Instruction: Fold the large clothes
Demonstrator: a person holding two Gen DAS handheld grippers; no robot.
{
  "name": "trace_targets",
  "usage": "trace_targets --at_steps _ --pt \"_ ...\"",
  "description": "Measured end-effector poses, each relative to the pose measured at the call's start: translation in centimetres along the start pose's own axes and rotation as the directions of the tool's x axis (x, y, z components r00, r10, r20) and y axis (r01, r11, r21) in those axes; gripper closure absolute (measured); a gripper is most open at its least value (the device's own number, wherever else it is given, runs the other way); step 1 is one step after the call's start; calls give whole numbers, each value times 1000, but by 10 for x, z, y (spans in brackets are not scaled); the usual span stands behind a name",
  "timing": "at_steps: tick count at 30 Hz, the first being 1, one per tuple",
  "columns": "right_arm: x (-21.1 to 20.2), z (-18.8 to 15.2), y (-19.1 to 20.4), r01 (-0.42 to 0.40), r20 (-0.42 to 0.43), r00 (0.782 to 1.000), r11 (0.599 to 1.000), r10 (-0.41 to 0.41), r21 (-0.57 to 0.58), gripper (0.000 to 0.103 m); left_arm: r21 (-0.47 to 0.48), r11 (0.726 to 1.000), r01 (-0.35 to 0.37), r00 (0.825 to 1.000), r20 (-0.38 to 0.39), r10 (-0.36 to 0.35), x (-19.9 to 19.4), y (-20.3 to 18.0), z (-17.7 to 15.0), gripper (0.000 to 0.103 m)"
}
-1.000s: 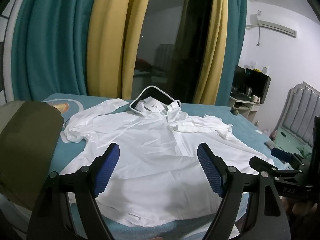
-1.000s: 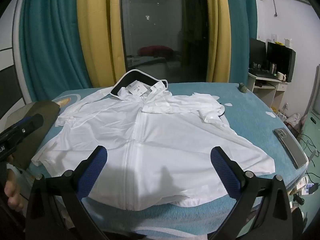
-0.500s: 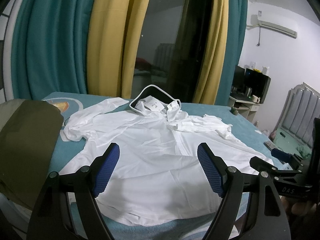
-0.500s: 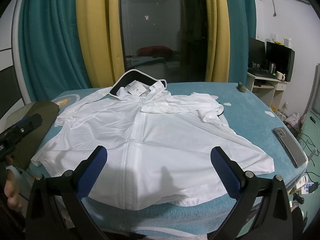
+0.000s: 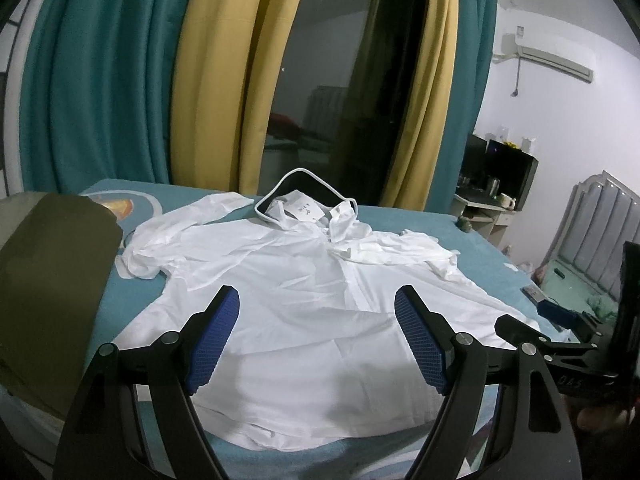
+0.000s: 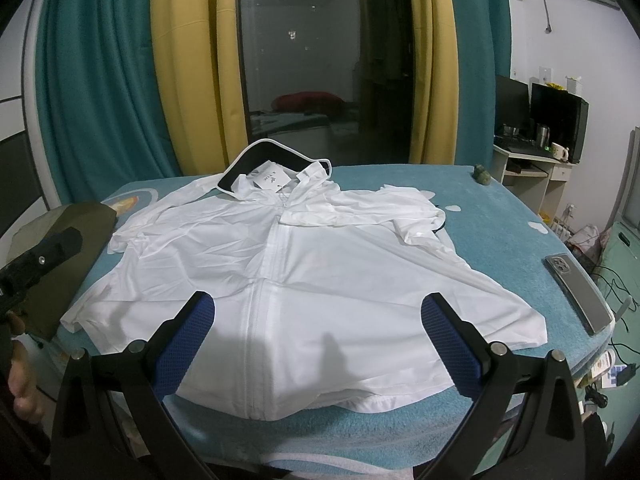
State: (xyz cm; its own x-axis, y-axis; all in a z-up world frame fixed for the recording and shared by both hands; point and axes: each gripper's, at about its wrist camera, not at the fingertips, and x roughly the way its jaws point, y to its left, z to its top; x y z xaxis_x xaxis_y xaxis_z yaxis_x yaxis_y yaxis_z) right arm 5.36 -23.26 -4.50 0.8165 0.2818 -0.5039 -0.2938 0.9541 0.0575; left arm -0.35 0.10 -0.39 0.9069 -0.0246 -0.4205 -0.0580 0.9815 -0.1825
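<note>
- The white hooded jacket (image 6: 304,280) lies spread front-up, zip closed, on the teal-covered bench (image 6: 500,232), filling the centre of both views. The hood (image 6: 264,160) sits at the far end, upper centre of the frame.
- The left hand-held gripper (image 5: 316,340) hangs above the near hem at lower centre of its view, jaws wide apart, nothing between the blue pads.
- The right hand-held gripper (image 6: 316,344) hangs likewise over the hem, jaws wide apart and empty.
- Change over the last second: almost none. Both views show the jacket in the same place and shape, and both grippers remain at much the same height with unchanged opening.
- Meaning for the task: no fold is made yet; this reads as a pause before the first grasp.
- The right sleeve (image 6: 360,208) already lies across the chest; the left sleeve (image 5: 172,236) is bunched at centre left.
- A phone (image 6: 576,292) lies at the right edge, just beside the hem corner, and an olive garment (image 5: 44,288) lies at far left.
</note>
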Motion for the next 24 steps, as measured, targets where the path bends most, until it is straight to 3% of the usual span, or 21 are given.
trace_targets --at_steps 24 --pt "2 0 -3 0 -2 1000 1000 0 -1 1 -5 1000 -8 1000 -3 8 -6 -2 0 20"
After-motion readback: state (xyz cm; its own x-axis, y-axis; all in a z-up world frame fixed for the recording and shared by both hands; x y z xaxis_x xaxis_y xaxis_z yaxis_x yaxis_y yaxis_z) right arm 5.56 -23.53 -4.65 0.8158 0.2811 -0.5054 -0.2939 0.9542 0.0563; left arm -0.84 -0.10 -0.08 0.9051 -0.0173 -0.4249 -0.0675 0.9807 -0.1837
